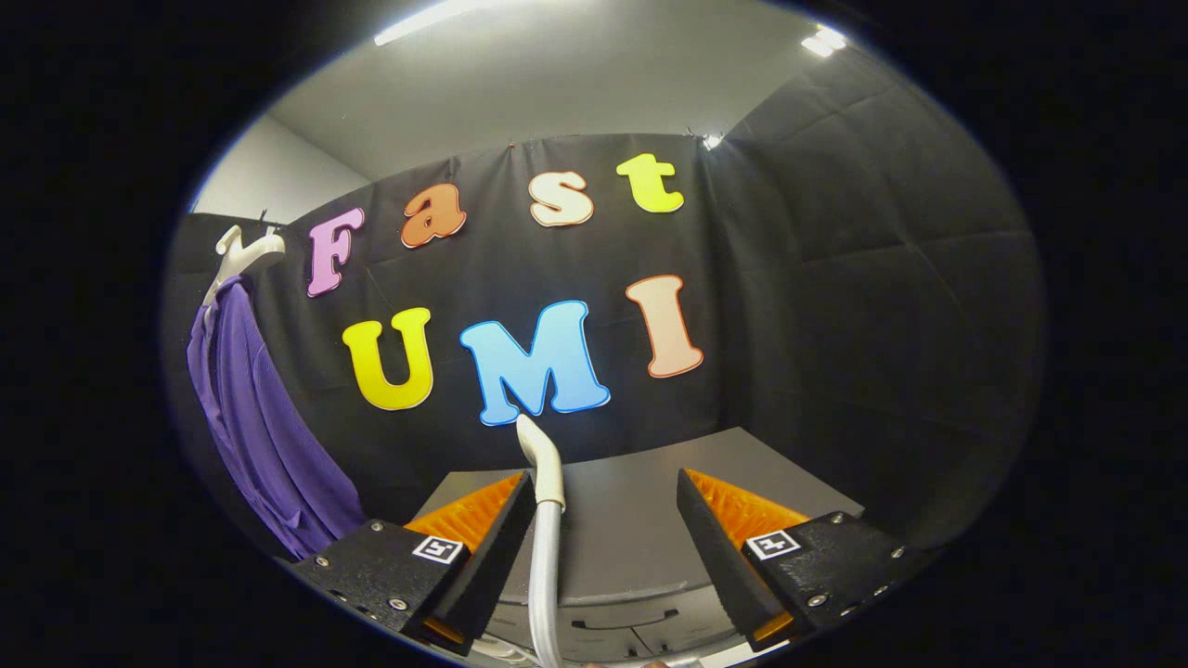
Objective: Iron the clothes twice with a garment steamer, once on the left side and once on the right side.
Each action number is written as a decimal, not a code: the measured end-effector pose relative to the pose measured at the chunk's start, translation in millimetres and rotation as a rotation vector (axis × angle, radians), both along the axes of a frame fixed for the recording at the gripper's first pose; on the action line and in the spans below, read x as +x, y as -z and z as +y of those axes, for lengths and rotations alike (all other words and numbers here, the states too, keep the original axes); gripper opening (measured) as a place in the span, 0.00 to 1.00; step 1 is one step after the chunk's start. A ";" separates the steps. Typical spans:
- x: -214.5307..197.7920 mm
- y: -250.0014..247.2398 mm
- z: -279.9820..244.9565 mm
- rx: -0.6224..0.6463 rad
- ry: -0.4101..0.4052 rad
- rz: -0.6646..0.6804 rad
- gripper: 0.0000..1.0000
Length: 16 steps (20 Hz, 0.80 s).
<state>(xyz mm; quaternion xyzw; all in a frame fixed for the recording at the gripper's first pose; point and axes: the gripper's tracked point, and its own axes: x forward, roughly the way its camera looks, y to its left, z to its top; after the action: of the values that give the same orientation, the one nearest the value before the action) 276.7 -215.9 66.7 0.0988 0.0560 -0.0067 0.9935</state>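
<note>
A purple garment [260, 417] hangs from a white hanger [243, 252] against the booth wall, far to the left of my fingers. My gripper [603, 492] is open, its two fingers spread wide with a broad gap. A white steamer head on a pale hose [546, 520] rises upright just beside the left finger [483, 529], inside the gap. It stands near that finger; the right finger [733, 533] is well apart from it. Whether the left finger touches the hose I cannot tell.
A grey table [631, 520] lies beyond and under the fingers, with a grey cabinet front and drawer handles [622, 626] below. Black padded panels [882, 306] form the wall on the right.
</note>
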 end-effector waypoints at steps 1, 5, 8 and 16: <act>13.9 2.3 0.0 0.029 -0.020 0.012 0.95; 67.5 23.3 11.4 0.173 -0.123 0.112 0.95; 99.2 42.5 24.8 0.286 -0.199 0.198 0.95; 156.8 92.0 49.7 0.573 -0.297 0.436 0.94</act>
<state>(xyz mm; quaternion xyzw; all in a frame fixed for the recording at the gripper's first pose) 433.5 -166.3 -25.4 0.3594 0.2793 0.1324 0.8805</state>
